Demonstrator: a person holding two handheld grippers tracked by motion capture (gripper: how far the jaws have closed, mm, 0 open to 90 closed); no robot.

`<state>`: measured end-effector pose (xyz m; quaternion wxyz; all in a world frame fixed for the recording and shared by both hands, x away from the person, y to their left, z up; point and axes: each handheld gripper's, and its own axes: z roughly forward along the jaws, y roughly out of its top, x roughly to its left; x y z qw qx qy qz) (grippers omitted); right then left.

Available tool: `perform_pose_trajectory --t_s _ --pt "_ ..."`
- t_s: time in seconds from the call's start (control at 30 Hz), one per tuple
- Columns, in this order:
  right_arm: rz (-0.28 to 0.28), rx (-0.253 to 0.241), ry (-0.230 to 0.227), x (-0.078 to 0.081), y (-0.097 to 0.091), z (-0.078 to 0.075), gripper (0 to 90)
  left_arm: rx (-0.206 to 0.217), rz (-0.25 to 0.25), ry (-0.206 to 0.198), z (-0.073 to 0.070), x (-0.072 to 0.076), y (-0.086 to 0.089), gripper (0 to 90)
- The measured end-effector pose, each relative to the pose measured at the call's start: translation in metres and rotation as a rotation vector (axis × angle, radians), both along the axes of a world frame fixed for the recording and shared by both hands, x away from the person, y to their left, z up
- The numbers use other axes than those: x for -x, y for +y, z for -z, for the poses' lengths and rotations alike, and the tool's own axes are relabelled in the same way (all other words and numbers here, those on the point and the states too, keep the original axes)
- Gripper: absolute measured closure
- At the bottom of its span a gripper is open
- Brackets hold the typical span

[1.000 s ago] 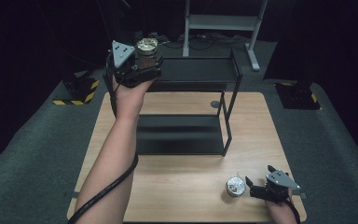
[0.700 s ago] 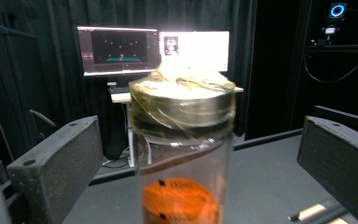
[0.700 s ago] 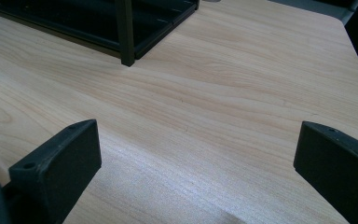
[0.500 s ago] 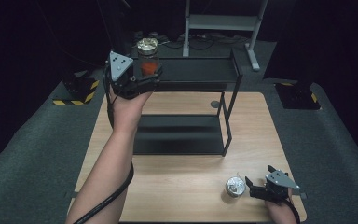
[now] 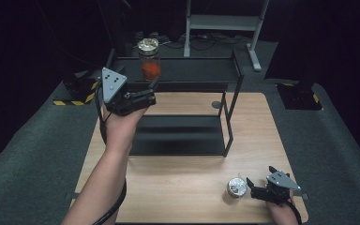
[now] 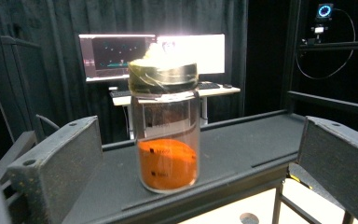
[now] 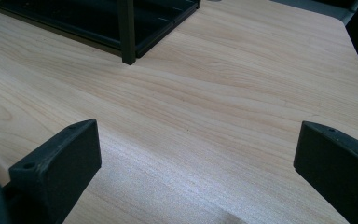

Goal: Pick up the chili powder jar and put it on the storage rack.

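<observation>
Left claw (image 5: 151, 89): jaws spread wide and holding nothing, raised at the level of the rack's top shelf; seen from its own camera, the two jaws stand apart on either side of the jar with clear gaps.
Jar (image 5: 149, 60): just ahead of the left claw, upright on the top shelf (image 5: 192, 70) of the black rack, near its left end. Glass, metal-coloured lid, orange powder filling about the lower third. Touches neither jaw.
Rack, lower shelf (image 5: 178, 136): below and to the right of the left claw, bare.
Table (image 5: 183, 197): light wood, carries the rack.
Small tin (image 5: 236, 187): round, silvery, on the table just to the left of the right claw, well apart from the left one.
Right claw (image 5: 255, 190): low over the table near its front right corner, jaws spread, nothing between them; its own camera looks across bare wood toward a rack leg (image 7: 126, 30).
Progress (judged): the jar looks placed on the top shelf and let go. The tin is not yet gripped; it is likely next for the right claw.
</observation>
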<state>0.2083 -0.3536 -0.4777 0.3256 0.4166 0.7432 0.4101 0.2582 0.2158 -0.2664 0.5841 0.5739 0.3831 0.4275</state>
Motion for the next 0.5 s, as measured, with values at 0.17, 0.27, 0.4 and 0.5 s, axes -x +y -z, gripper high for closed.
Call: perform_pose_trajectory --t_s 0.17,0.27,0.4,0.5 --pt "-0.002 0.002 -0.001 0.000 0.000 0.000 0.0 -0.011 0.005 0.002 0.005 0.013 0.002 0.4" --pt "-0.001 0.000 -0.001 0.000 0.000 0.000 0.0 -0.013 0.007 0.010 0.008 0.020 0.003 0.4" --pt "-0.002 0.005 -0.001 0.000 0.001 0.000 0.0 -0.010 0.007 0.013 0.016 0.028 0.005 0.4" --pt "-0.001 0.008 0.000 0.000 0.001 0.000 0.0 -0.008 0.013 0.021 0.028 0.035 0.008 0.4"
